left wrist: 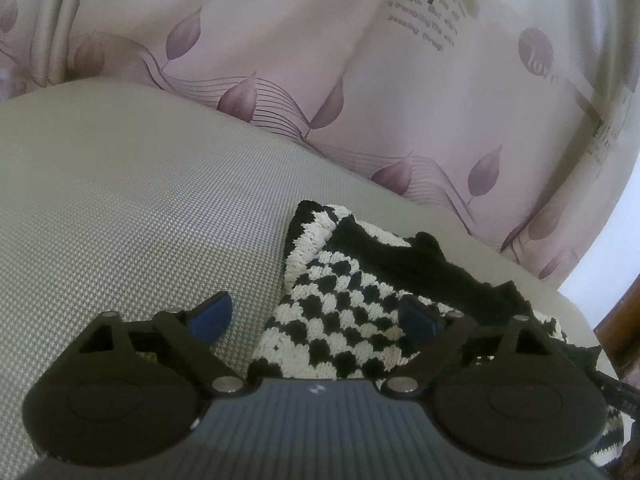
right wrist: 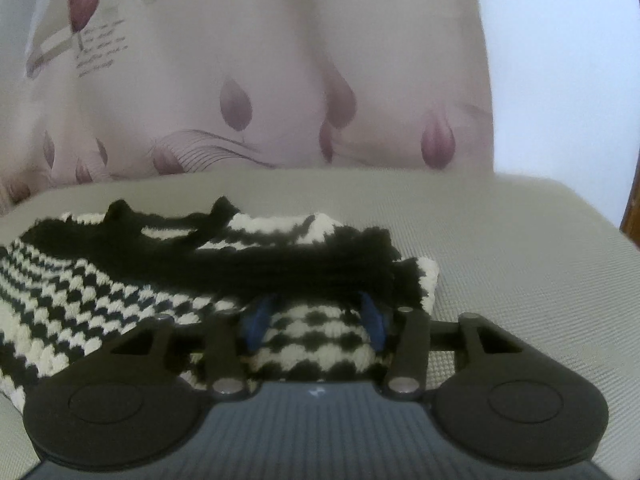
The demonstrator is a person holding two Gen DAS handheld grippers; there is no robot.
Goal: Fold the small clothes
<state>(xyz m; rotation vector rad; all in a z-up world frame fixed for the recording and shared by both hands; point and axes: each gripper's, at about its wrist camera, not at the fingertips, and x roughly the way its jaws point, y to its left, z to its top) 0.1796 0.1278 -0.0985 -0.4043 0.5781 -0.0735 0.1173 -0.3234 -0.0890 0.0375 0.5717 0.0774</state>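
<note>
Knitted garment [left wrist: 340, 320] lies under the left gripper [left wrist: 316, 316], fingers wide; right gripper [right wrist: 316, 320] fingers half-spread, straddling its edge.

- Left wrist view: sits just behind the left gripper [left wrist: 316, 316], looks forward and downward along its blue-padded fingers [left wrist: 212, 318]. Very near the beige woven-mesh cushion [left wrist: 120, 208]; the black-and-cream checked knitted garment [left wrist: 340, 312] fills the lower right.
- Right wrist view: same low mount behind the right gripper [right wrist: 316, 318], tilted down, close over the garment [right wrist: 80, 296], which spreads to the left.
- Shared: garment, cushion [right wrist: 500, 264], and behind them the pale pink leaf-printed curtain [left wrist: 280, 40] [right wrist: 280, 80].
</note>
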